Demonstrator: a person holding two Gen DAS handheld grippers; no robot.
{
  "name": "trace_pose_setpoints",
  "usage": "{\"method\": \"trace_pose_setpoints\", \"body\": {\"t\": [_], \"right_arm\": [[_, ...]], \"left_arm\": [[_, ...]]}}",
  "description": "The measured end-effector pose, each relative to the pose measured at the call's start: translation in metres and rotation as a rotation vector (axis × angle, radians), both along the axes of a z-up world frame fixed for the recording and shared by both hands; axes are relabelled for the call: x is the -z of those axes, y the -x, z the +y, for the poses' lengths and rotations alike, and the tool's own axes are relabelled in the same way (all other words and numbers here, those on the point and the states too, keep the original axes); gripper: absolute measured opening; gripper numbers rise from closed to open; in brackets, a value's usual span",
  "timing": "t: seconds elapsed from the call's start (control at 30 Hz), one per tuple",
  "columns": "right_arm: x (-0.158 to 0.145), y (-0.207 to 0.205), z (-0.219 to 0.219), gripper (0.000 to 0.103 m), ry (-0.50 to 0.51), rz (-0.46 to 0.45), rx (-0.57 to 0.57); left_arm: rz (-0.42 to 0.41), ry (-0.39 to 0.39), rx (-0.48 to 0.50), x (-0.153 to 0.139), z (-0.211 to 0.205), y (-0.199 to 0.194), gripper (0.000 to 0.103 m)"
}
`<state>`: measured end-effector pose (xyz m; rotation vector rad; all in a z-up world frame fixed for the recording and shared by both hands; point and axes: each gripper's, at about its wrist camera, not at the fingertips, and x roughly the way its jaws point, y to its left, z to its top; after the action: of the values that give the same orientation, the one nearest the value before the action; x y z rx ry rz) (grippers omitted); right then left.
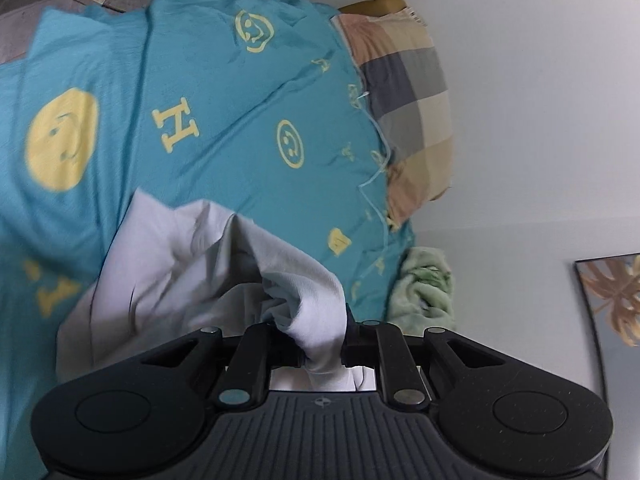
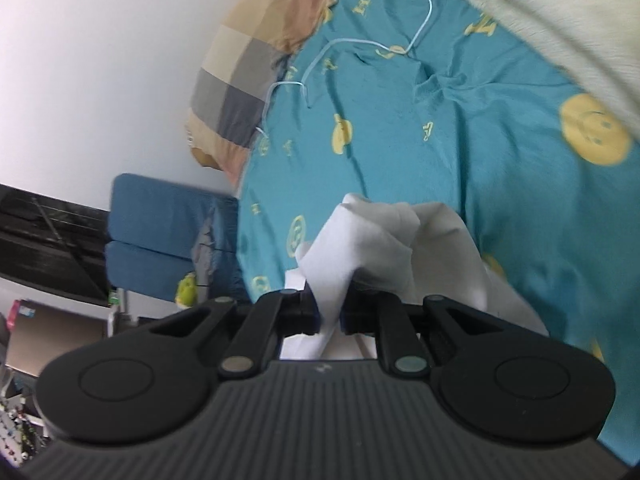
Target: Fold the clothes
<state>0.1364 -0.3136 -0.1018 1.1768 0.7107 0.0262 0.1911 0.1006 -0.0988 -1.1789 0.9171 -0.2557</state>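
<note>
A white garment [image 1: 172, 264] lies bunched on a bed with a teal sheet [image 1: 224, 92] printed with yellow smiley faces and letters. My left gripper [image 1: 323, 350] is shut on a fold of the white garment, which bulges up between the jaws. In the right wrist view, my right gripper [image 2: 329, 316] is shut on another part of the white garment [image 2: 384, 240], which rises in a crumpled peak just ahead of the jaws, above the teal sheet [image 2: 460, 128].
A checked pillow [image 1: 408, 96] lies at the bed's head against a white wall; it also shows in the right wrist view [image 2: 248, 80]. A green towel [image 1: 424, 288], a thin light-blue cord [image 2: 360, 44], a cream blanket [image 2: 540, 12], a blue chair [image 2: 160, 224] beside the bed.
</note>
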Motion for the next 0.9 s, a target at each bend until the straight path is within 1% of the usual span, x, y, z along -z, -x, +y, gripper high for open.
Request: {"method": "trace_pose_setpoints", "body": {"t": [0.1, 0.17, 0.23, 0.3, 0.37, 0.43, 0.47, 0.5, 0.53, 0.57, 0.6, 0.63, 0.67, 0.73, 0.77, 0.83, 0.9], "right_arm": [[0.014, -0.017, -0.001, 0.014, 0.021, 0.007, -0.021], [0.023, -0.029, -0.001, 0.014, 0.035, 0.012, -0.035], [0.032, -0.041, -0.002, 0.014, 0.049, 0.017, -0.049], [0.041, -0.052, -0.002, 0.014, 0.063, 0.022, -0.063], [0.050, -0.064, -0.003, 0.015, 0.077, 0.027, -0.077], [0.059, -0.076, -0.004, 0.016, 0.091, 0.032, -0.090], [0.059, -0.077, -0.003, 0.017, 0.097, 0.019, -0.099], [0.055, -0.075, -0.003, 0.024, 0.103, -0.007, -0.108], [0.051, -0.073, -0.002, 0.040, 0.109, -0.033, -0.118], [0.047, -0.070, -0.002, 0.052, 0.115, -0.058, -0.127], [0.042, -0.067, -0.001, 0.075, 0.127, -0.087, -0.135], [0.035, -0.064, 0.000, 0.086, 0.150, -0.122, -0.143], [0.029, -0.059, 0.002, 0.086, 0.177, -0.159, -0.150], [0.017, -0.053, 0.005, 0.085, 0.246, -0.220, -0.166], [0.013, -0.051, 0.007, 0.085, 0.289, -0.243, -0.176], [0.010, -0.052, 0.014, 0.085, 0.414, -0.261, -0.213], [0.009, -0.054, 0.023, 0.085, 0.551, -0.268, -0.250]], "left_arm": [[0.004, -0.033, 0.025, 0.026, -0.004, -0.033, 0.016], [-0.002, -0.057, 0.043, 0.041, -0.006, -0.046, 0.016], [0.009, -0.053, 0.051, 0.053, -0.006, -0.054, 0.016], [0.012, -0.047, 0.057, 0.059, -0.005, -0.061, 0.016], [-0.002, -0.056, 0.069, 0.057, -0.004, -0.063, 0.017], [-0.028, -0.071, 0.084, 0.053, -0.005, -0.062, 0.023], [-0.042, -0.079, 0.091, 0.051, -0.005, -0.061, 0.025], [-0.059, -0.092, 0.100, 0.046, -0.007, -0.058, 0.029], [-0.077, -0.105, 0.109, 0.042, -0.008, -0.056, 0.039], [-0.096, -0.122, 0.119, 0.037, -0.009, -0.053, 0.045], [-0.125, -0.150, 0.132, 0.031, -0.011, -0.048, 0.055], [-0.155, -0.182, 0.144, 0.024, -0.014, -0.044, 0.061], [-0.187, -0.229, 0.154, 0.016, -0.017, -0.040, 0.064], [-0.253, -0.321, 0.182, 0.002, -0.025, -0.029, 0.075], [-0.286, -0.369, 0.201, -0.005, -0.029, -0.024, 0.077], [-0.348, -0.483, 0.249, -0.013, -0.043, -0.018, 0.078], [-0.373, -0.596, 0.276, -0.012, -0.061, -0.018, 0.078]]}}
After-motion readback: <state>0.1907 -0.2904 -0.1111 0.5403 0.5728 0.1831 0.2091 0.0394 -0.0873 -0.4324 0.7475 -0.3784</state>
